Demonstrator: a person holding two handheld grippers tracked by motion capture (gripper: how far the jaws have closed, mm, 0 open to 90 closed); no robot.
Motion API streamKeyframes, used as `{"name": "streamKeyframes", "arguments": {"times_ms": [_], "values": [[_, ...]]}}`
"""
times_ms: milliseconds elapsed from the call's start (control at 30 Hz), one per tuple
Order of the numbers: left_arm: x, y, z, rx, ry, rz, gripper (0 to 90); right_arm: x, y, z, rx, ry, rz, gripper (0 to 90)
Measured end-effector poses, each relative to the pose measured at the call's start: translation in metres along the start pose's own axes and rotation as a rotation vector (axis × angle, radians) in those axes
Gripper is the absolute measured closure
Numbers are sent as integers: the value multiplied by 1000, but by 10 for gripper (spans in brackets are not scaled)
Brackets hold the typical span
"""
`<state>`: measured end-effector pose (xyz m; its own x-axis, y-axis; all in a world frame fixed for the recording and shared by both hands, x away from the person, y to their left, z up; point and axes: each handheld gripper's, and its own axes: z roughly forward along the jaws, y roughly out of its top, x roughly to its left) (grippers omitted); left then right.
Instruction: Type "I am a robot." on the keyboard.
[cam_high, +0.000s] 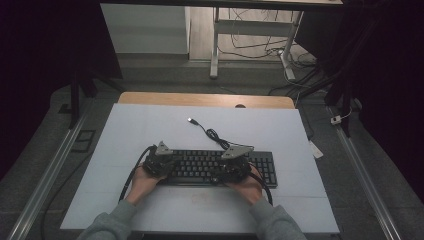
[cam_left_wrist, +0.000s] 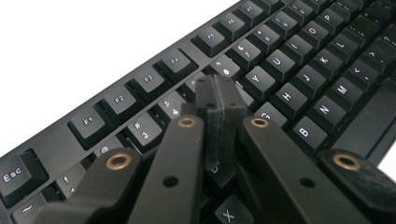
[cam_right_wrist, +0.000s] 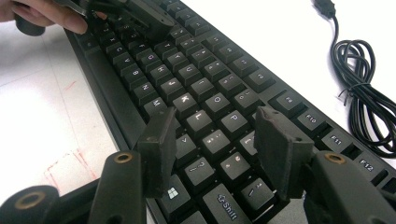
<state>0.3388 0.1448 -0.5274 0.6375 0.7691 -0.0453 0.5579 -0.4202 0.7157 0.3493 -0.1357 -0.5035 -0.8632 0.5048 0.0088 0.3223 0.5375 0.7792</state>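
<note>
Two handheld grippers are parked over a black full-size mechanical keyboard that lies flat near the middle of the white counter, closer to the person's edge. The left gripper has its fingers pinched completely together with nothing between them, tips hovering just over the number row around the 4 and 5 keys. The right gripper has its fingers spread apart, straddling the keys near L and the punctuation column, not clamping anything. The keyboard's black USB cable sits loosely coiled on the counter just behind it, plug end pointing away.
</note>
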Motion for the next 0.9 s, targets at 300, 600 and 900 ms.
{"name": "streamKeyframes", "arguments": {"times_ms": [300, 600, 900], "values": [[-1, 2, -19, -82, -20, -22, 887, -1, 0, -2, 0, -8, -1, 488], [0, -5, -42, -97, -81, -28, 733, -3, -1, -6, -9, -11, 2, 487], [4, -15, -54, -92, -81, -68, 455, -6, -5, -10, -15, -15, 13, 487]]}}
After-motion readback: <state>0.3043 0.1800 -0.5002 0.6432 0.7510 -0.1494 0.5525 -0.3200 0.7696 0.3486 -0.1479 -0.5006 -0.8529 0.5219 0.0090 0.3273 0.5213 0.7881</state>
